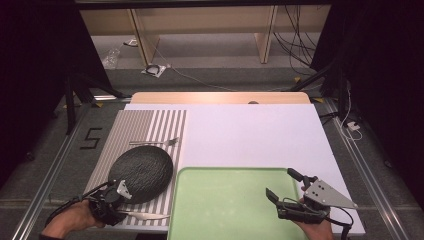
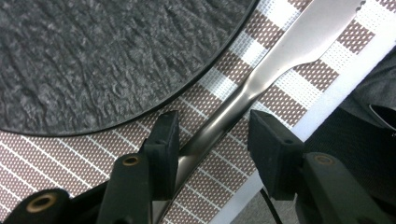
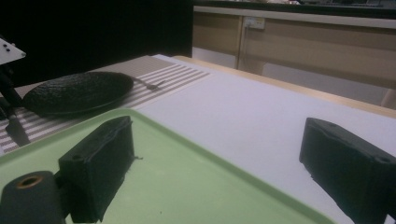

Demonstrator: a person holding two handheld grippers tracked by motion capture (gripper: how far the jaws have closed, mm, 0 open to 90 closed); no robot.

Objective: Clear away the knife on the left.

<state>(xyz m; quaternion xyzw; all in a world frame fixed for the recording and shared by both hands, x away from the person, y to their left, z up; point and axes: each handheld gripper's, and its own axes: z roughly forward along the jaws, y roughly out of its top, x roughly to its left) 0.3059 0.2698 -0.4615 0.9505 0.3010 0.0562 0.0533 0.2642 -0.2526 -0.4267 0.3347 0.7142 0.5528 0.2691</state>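
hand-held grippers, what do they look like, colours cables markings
Both are black. The left hand-held gripper has blocky black pads, brass-coloured rivets and a black cable trailing off to the left. The right hand-held gripper carries a grey three-cornered plate dotted with small holes, and a black cable loops beside it.

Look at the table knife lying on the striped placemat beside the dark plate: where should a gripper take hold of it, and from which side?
Grip the knife at the narrow neck of its handle, coming straight down from above. It lies flat on the placemat, so only its two long edges offer purchase; the left gripper already straddles the handle there, one pad beside each edge, clear of the plate.
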